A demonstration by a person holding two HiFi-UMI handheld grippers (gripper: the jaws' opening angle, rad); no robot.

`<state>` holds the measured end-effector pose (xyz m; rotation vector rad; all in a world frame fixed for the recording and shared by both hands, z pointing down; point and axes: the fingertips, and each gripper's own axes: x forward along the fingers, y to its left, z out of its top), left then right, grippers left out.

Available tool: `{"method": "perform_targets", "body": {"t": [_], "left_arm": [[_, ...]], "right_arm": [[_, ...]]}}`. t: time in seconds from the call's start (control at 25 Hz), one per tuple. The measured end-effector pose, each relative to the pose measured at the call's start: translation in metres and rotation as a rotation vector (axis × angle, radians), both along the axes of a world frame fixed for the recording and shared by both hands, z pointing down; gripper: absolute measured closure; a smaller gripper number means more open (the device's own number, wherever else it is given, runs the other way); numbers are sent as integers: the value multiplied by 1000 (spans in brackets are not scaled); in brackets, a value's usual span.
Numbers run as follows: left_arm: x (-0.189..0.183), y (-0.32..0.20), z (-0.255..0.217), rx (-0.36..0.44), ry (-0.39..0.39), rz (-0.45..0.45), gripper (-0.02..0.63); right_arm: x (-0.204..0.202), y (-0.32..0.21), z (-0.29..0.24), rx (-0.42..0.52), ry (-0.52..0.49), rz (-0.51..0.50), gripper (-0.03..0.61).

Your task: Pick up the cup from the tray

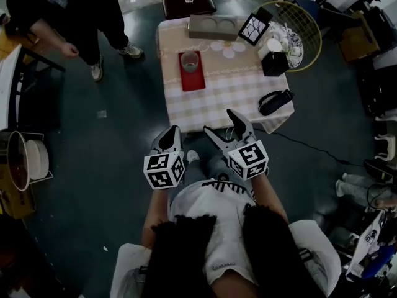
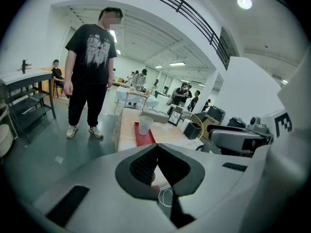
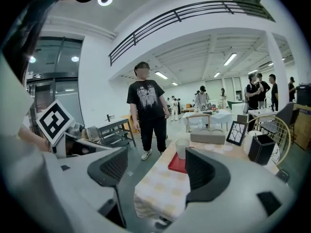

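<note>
Cup [image 1: 190, 61]: upright on red tray [image 1: 193, 79], checked table [image 1: 226, 92].
Left gripper [image 1: 170, 135]: jaws together, empty.
Right gripper [image 1: 221, 126]: jaws wide apart, empty.
Both before the table's near edge, well apart from the cup.

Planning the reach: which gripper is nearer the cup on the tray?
Right, narrowly: the right gripper is at the near edge of the table, the cup ahead to its left. The left gripper sits short of that edge.
</note>
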<state>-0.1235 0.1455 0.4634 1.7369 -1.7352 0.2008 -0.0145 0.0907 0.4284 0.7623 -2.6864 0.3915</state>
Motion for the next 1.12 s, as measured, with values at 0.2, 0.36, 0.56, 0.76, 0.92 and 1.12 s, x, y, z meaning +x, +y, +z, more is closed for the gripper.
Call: {"method": "perform_targets", "body": {"t": [0.2,0.36,0.56,0.76,0.92,1.12], "left_arm": [[-8,-5,-2,12,0,13,607],[-16,-11,-4,22,-9,8,607],[-33,-24,-3,25,-9,-24,607],[-39,-39,0,30,-6,-30,607],[-44,-50,4,14,0,-28,607],[-45,-67,12,-11,14,-23,607]], "right_arm": [[-9,-9,-3,11,-9,10,222],[-18,-18,-6,3,-34,-2,213],[-30,-35,-9,23,-44,-7,210],[-36,-54,-7,31,-53,-1,210],[-41,-71,-8,75,-42,29,210],[-53,-93,-3,73,-43,21,209]]}}
